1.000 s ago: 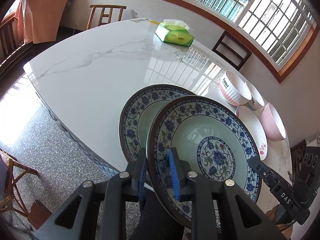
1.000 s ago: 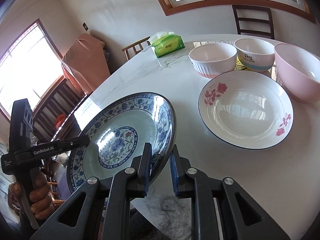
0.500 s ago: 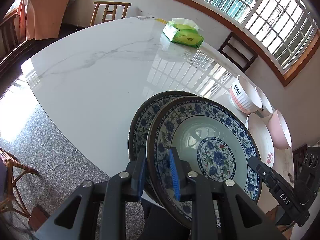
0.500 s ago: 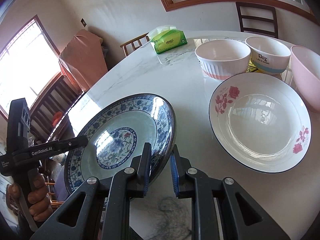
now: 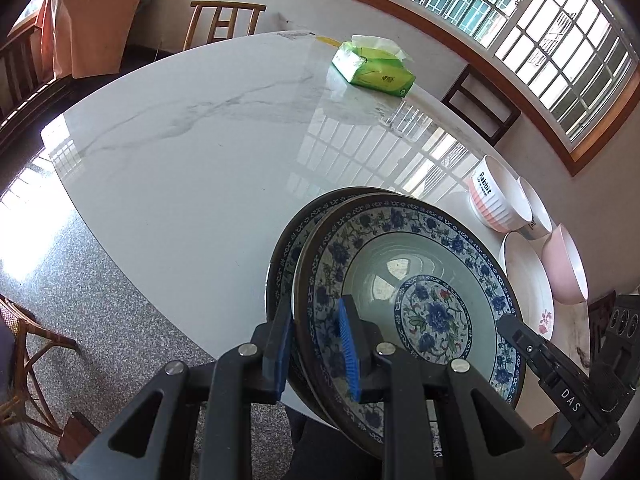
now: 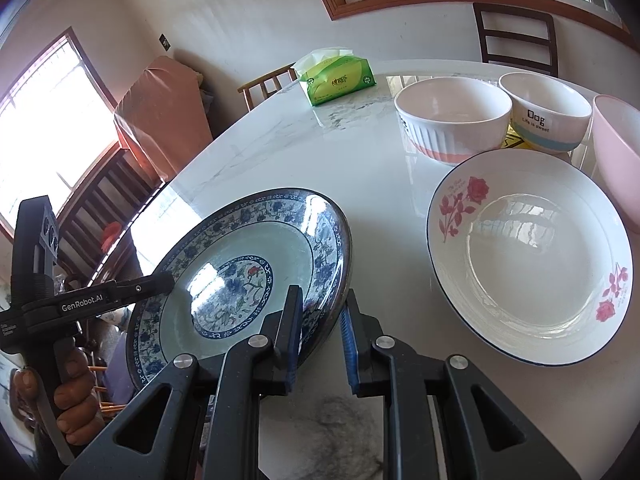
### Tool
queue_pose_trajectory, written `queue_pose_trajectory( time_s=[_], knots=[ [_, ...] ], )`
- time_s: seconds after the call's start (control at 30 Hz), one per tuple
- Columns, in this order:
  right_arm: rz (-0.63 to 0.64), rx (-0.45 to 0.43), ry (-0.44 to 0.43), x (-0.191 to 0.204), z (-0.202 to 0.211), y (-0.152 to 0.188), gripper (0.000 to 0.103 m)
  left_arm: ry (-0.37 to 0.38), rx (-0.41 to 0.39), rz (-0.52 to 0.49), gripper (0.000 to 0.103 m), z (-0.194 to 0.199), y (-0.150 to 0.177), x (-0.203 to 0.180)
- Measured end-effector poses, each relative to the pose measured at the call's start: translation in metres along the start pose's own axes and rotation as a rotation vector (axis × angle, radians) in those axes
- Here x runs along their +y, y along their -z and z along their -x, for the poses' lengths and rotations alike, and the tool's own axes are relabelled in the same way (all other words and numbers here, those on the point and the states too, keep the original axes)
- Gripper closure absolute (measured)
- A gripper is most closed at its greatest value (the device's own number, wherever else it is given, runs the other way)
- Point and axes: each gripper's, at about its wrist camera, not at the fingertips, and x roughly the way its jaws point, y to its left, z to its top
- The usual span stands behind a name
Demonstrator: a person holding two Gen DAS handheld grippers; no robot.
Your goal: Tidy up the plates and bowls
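Both grippers hold one blue-and-white floral plate by opposite rims, a little above a second matching plate on the marble table. My left gripper is shut on its near rim. My right gripper is shut on the other rim of the same plate. A white rose plate lies to the right. Behind it stand a ribbed white-and-pink bowl, a "Dog" bowl and a pink bowl.
A green tissue pack sits at the table's far side. Wooden chairs stand around the table, with one dark chair under the window. The table edge runs close to the lower plate on the left.
The held plate has shifted further over the lower matching plate, now covering most of it. Both grippers stayed shut on its rims.
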Motion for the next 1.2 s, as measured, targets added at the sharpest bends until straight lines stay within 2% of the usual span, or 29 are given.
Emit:
queue_pose_trajectory(
  time_s=[1.07,1.2],
  knots=[
    [0.005,0.025,0.007,0.004,-0.013,0.001,0.083,-0.042,-0.026,-0.032,0.08,-0.006,0.001,0.002],
    [0.006,0.028,0.011,0.004,-0.014,0.001,0.083,-0.089,-0.078,-0.064,0.08,0.0,0.002,-0.002]
  ],
)
